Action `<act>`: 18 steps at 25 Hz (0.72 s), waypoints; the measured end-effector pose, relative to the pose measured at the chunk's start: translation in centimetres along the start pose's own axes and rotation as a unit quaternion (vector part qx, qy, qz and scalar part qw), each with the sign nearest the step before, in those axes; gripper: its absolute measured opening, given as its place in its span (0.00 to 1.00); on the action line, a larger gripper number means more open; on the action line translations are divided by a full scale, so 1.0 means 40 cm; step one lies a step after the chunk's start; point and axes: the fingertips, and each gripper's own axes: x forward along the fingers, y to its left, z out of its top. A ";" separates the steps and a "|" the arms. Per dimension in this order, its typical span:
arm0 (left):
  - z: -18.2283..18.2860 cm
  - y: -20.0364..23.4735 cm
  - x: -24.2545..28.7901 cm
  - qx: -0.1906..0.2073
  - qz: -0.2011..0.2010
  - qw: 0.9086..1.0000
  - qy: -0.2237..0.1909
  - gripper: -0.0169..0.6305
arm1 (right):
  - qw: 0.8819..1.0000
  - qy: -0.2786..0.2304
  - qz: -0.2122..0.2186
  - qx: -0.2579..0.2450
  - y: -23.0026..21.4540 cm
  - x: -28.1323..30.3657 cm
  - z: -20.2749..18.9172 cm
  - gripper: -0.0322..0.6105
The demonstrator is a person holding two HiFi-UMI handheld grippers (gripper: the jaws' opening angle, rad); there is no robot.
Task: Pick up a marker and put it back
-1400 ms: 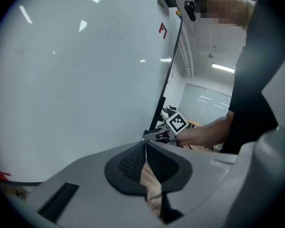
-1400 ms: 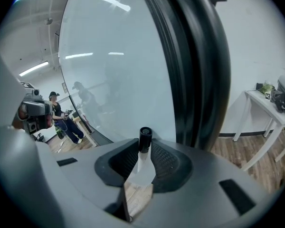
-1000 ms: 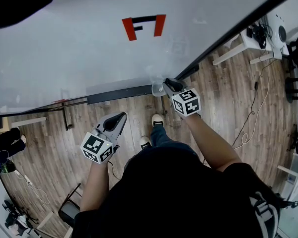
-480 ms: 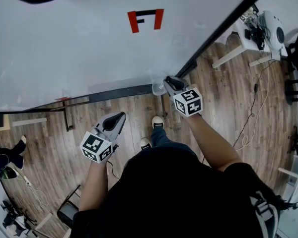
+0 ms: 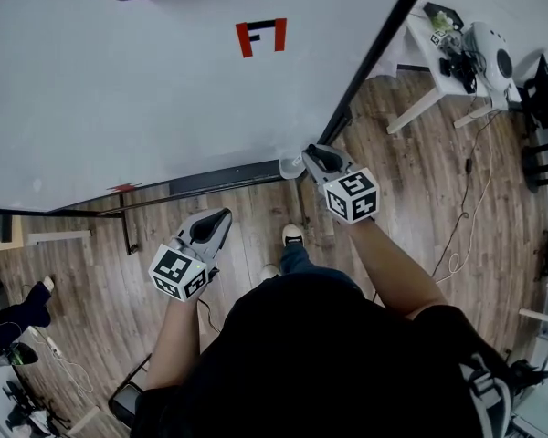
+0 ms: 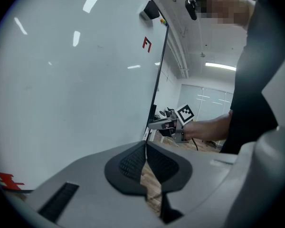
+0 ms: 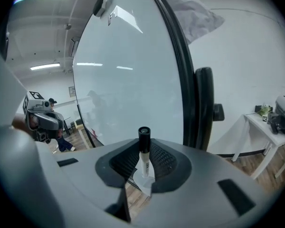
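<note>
From the head view, the right gripper (image 5: 310, 159) reaches a small pale cup (image 5: 290, 165) at the whiteboard's (image 5: 146, 89) lower corner; the marker cannot be made out there. The left gripper (image 5: 216, 224) hangs well apart from it. The left gripper view shows those jaws pressed together on nothing. Only the right gripper view shows the marker (image 7: 144, 161): upright, black cap up, pinched between the jaws, its foot at the cup and partly hidden.

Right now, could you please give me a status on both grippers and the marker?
Left gripper shut, empty. Right gripper shut on black-capped white marker, upright in clear plastic cup at whiteboard corner. Nothing blocking.
</note>
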 end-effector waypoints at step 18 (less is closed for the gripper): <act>0.033 -0.086 -0.060 0.027 -0.022 0.999 -0.023 0.05 | 0.999 -0.033 -0.025 0.006 0.055 -0.188 -0.002 0.14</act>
